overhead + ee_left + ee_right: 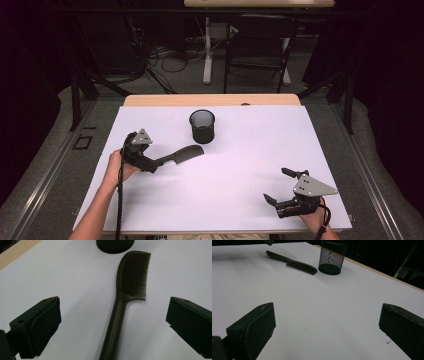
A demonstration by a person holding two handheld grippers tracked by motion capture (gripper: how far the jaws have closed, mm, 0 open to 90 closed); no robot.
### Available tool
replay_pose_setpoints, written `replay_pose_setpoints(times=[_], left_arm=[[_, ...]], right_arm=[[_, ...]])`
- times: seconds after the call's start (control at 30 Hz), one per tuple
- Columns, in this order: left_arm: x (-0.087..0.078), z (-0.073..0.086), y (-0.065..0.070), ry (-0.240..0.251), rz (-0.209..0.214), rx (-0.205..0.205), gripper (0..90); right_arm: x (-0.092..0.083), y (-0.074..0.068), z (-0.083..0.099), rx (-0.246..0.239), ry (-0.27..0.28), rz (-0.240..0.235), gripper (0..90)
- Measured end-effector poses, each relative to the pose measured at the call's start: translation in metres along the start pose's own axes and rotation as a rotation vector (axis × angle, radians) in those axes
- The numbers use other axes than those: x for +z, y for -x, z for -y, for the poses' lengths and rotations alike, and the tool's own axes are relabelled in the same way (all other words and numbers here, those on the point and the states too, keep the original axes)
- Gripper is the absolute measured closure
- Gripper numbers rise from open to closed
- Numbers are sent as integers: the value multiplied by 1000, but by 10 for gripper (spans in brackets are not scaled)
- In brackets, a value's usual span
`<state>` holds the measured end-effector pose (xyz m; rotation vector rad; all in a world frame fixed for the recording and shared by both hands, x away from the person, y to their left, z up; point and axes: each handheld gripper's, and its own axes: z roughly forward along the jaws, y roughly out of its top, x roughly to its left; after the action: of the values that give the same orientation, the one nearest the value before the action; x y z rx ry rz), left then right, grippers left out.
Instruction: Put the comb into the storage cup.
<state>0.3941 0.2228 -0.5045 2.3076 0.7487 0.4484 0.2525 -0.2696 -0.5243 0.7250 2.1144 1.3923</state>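
A dark comb [181, 154] lies flat on the white table cover [240, 165], its toothed head pointing toward a black mesh cup [202, 126] that stands upright just beyond it. My left gripper [146, 160] is at the comb's handle end. In the left gripper view it [113, 303] is open, and the comb's handle [115, 325] runs between the two jaws without touching either. My right gripper [274, 184] is open over bare cover at the front right, with nothing between its jaws [325, 312]. Its view shows the comb [297, 264] and the cup [333, 257] farther off.
The wooden table edge [210, 100] runs behind the cup. Beyond the table are a black folding chair [260, 50], a white desk leg [207, 55] and cables on the floor. Bare cover lies between the two grippers.
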Motion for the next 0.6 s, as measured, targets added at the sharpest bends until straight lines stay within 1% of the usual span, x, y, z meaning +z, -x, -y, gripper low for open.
replay_pose_setpoints(times=[0.03,0.07,0.1,0.17,0.27,0.3,0.37,0.4,0.43,0.47,0.5,0.57,0.6], left_arm=[[1,0,1,-4,8,0,0],[2,-1,1,-15,6,9,0],[2,-1,1,-15,6,9,0],[4,-1,0,-28,15,20,0],[6,-1,0,-53,17,35,0],[6,-1,1,-60,12,39,0],[6,-2,1,-73,16,59,0],[7,-3,2,-85,9,72,0],[7,-4,3,-97,13,77,0],[7,-4,3,-97,13,77,0],[9,-6,3,-114,18,89,0],[9,-7,2,-120,21,95,0],[10,-10,2,-128,34,103,0]], right_arm=[[0,0,0,-1,0,0,4],[0,0,0,-1,-1,-1,3],[1,0,0,1,-4,-2,3],[1,0,0,1,-6,-4,4],[2,0,0,3,-5,-4,4],[2,0,0,6,-4,-6,4],[3,0,0,8,-5,-8,3],[3,0,0,9,-4,-10,4],[3,0,0,6,-8,-13,4],[3,0,0,6,-8,-13,4],[3,0,0,8,-6,-11,4],[3,0,0,7,-5,-12,3],[3,0,0,7,-6,-13,3]])
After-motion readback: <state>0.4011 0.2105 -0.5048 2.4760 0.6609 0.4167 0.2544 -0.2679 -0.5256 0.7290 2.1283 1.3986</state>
